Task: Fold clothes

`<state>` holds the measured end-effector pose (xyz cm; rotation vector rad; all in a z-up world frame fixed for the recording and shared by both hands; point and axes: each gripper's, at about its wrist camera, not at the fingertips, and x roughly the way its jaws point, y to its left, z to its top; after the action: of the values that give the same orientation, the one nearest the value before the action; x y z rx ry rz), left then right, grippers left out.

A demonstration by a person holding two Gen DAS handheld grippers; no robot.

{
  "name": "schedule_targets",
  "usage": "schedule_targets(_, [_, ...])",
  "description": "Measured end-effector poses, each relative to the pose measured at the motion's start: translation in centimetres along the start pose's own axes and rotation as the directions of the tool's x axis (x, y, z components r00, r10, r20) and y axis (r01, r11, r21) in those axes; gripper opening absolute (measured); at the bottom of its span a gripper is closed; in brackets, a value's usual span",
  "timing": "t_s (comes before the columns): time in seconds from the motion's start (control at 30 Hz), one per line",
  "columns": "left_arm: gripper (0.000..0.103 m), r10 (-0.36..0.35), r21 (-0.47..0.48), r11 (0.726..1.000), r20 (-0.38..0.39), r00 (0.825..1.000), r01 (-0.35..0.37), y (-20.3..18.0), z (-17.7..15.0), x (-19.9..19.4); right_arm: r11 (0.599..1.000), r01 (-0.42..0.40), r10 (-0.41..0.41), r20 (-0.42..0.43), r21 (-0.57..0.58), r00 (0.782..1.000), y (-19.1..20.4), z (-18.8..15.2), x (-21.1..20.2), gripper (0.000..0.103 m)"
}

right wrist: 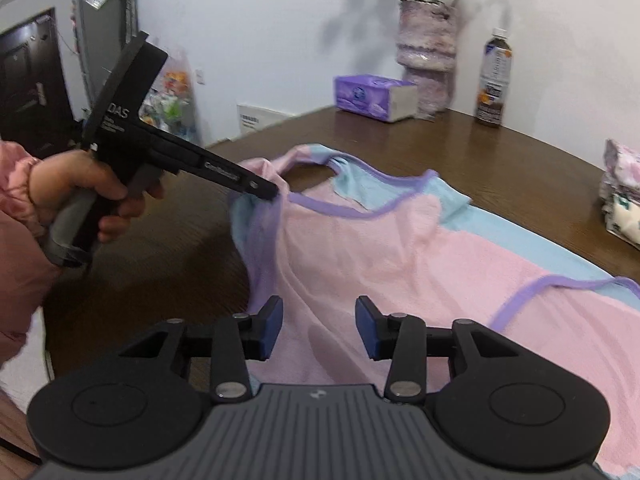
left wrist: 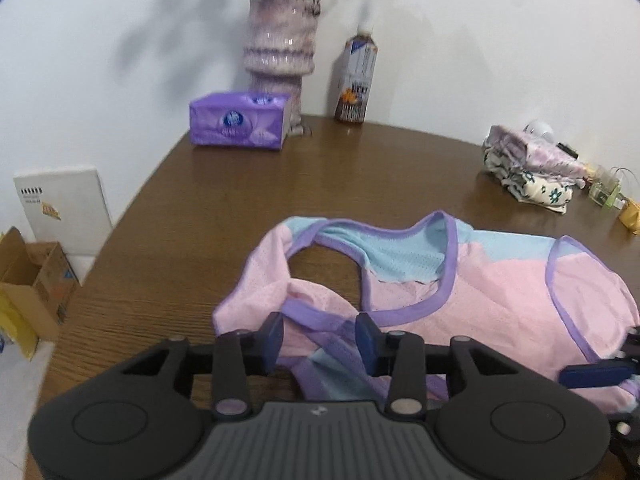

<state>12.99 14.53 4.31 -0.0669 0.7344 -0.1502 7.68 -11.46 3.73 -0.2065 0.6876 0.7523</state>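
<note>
We cannot see the whole garment (left wrist: 500, 300): in the left wrist view its lower part runs under the gripper body, and in the right wrist view its near edge is cut off the same way. The flowers above the vase (left wrist: 280, 52) are cropped by the frame, the print on the bottle (left wrist: 358, 80) beside the vase is too blurred to read, and the small items past the folded pile (left wrist: 532, 168) are hard to make out. The left gripper (left wrist: 320, 340) has its 2 fingers (left wrist: 274, 340) spread part way, with a purple-trimmed strap of the garment lying between them; we cannot tell whether either pad touches the cloth. In the right wrist view that same tool, held by a hand (right wrist: 92, 188) in a pink sleeve, has its tip at the garment's shoulder edge. The right gripper (right wrist: 319, 330) also has its fingers (right wrist: 272, 332) spread part way, hovering over pink cloth without pinching it. The garment is a sleeveless mesh top, pink with light blue panels and purple binding at neck and armholes, lying mostly flat on the brown tabletop (left wrist: 200, 220), nearer to us than the vase, with the strap by the left gripper bunched and twisted. A purple tissue box (left wrist: 240, 124) sits just beside the vase.
</note>
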Motion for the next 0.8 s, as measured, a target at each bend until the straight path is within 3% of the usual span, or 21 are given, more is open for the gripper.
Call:
schedule_targets(0.27, [0.035, 0.024, -0.018, 1.0, 0.002, 1.0, -0.024, 2.8, -1.2, -2.1, 0.986, -0.131, 0.127, -0.044, -0.105, 0.991, 2.9, 3.0, 4.5, 0.024])
schedule_targets(0.7, [0.035, -0.082, 0.049, 0.995, -0.031, 0.996, 0.084, 2.2, -2.0, -1.5, 0.983, -0.084, 0.068, -0.1, -0.164, 0.993, 5.1, 6.5, 11.0, 0.017])
schedule_targets(0.8, [0.034, -0.103, 0.049, 0.993, -0.042, 0.994, 0.105, 2.3, -2.4, -1.0, 0.983, -0.098, 0.08, -0.119, -0.153, 0.99, 5.0, 6.7, 11.8, 0.004])
